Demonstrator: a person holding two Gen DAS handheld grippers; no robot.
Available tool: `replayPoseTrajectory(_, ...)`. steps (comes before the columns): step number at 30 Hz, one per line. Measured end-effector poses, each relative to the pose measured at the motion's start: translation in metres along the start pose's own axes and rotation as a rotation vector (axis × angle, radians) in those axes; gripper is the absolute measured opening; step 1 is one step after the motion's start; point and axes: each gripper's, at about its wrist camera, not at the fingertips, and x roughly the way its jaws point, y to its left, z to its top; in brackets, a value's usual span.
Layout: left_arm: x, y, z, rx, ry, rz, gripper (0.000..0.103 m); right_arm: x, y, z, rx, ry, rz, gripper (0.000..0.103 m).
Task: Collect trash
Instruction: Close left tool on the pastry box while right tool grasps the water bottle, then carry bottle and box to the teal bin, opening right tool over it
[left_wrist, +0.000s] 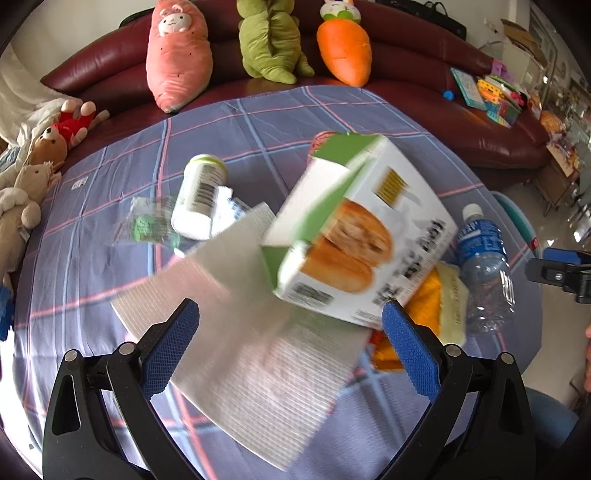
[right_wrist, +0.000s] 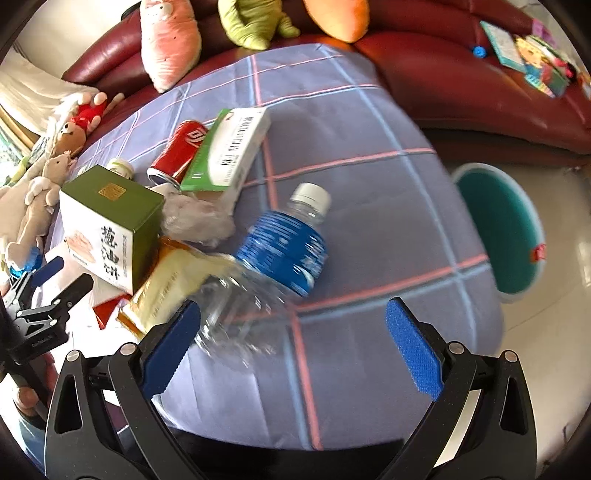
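The empty water bottle (right_wrist: 273, 254) lies on its side on the desk (right_wrist: 369, 177), cap pointing away, just ahead of the right hand-held gripper (right_wrist: 291, 350), whose jaws stand wide with nothing held. It looks light, thin-walled and slippery, likely to crumple; the labelled middle seems the firmest place to pinch. The left hand-held gripper (left_wrist: 290, 347), also wide and empty, hovers over a white sheet (left_wrist: 236, 347) and a bread box (left_wrist: 354, 236). Only the right wrist view shows the teal bin (right_wrist: 502, 229) clearly beside the desk, and the red can (right_wrist: 177, 151).

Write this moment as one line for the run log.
left gripper: open, above white paper | right gripper: open, at water bottle | teal bin: beside table
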Motion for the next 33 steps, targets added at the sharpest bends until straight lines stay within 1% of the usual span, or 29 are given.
replayPoseTrajectory(1,0.002,0.005,0.005,0.007,0.003,-0.008,0.099,0.006,0.003,0.004,0.004,0.011,0.009,0.09)
replayPoseTrajectory(2,0.003,0.009,0.009,0.012,0.006,-0.019,0.099,0.011,0.003,0.006,0.009,0.022,0.018,0.089)
replayPoseTrajectory(6,0.007,0.017,0.027,0.044,0.015,-0.06,0.099,0.038,0.006,0.011,0.048,0.091,0.049,0.088)
replayPoseTrajectory(8,0.009,0.014,0.035,0.067,0.014,-0.079,0.099,0.046,0.006,0.011,0.052,0.107,0.057,0.082)
replayPoseTrajectory(9,0.009,0.014,0.039,0.08,0.014,-0.097,0.099,0.05,0.006,0.01,0.053,0.119,0.066,0.073)
replayPoseTrajectory(10,0.01,0.009,0.042,0.099,0.013,-0.117,0.099,0.053,0.006,0.009,0.056,0.129,0.075,0.069)
replayPoseTrajectory(14,0.013,-0.01,0.046,0.178,0.033,-0.19,0.099,0.052,0.004,0.007,0.046,0.13,0.097,0.068)
replayPoseTrajectory(16,0.014,-0.018,0.043,0.199,0.038,-0.229,0.079,0.048,0.003,0.004,0.036,0.134,0.1,0.066)
replayPoseTrajectory(17,0.015,-0.022,0.041,0.205,0.057,-0.247,0.058,0.047,0.002,0.003,0.029,0.132,0.095,0.064)
replayPoseTrajectory(18,0.016,-0.024,0.04,0.21,0.068,-0.264,0.047,0.044,0.0,0.002,0.021,0.127,0.095,0.062)
replayPoseTrajectory(19,0.016,-0.027,0.038,0.217,0.076,-0.285,0.044,0.043,-0.002,0.002,0.022,0.13,0.098,0.061)
replayPoseTrajectory(21,0.014,-0.032,0.035,0.235,0.082,-0.299,0.036,0.042,-0.005,0.004,0.024,0.139,0.105,0.06)
replayPoseTrajectory(23,0.013,-0.039,0.032,0.249,0.094,-0.31,0.035,0.043,-0.006,0.006,0.012,0.146,0.104,0.061)
replayPoseTrajectory(25,0.017,-0.046,0.031,0.251,0.112,-0.288,0.035,0.046,-0.004,0.009,0.009,0.155,0.109,0.062)
replayPoseTrajectory(28,0.024,-0.053,0.031,0.228,0.131,-0.274,0.036,0.052,-0.003,0.016,0.011,0.155,0.119,0.063)
replayPoseTrajectory(31,0.03,-0.061,0.03,0.211,0.136,-0.272,0.036,0.059,-0.006,0.019,0.034,0.158,0.149,0.065)
replayPoseTrajectory(32,0.031,-0.064,0.03,0.212,0.134,-0.268,0.026,0.06,-0.007,0.018,0.033,0.155,0.156,0.065)
replayPoseTrajectory(33,0.03,-0.068,0.029,0.213,0.135,-0.271,0.008,0.058,-0.007,0.017,0.021,0.137,0.162,0.064)
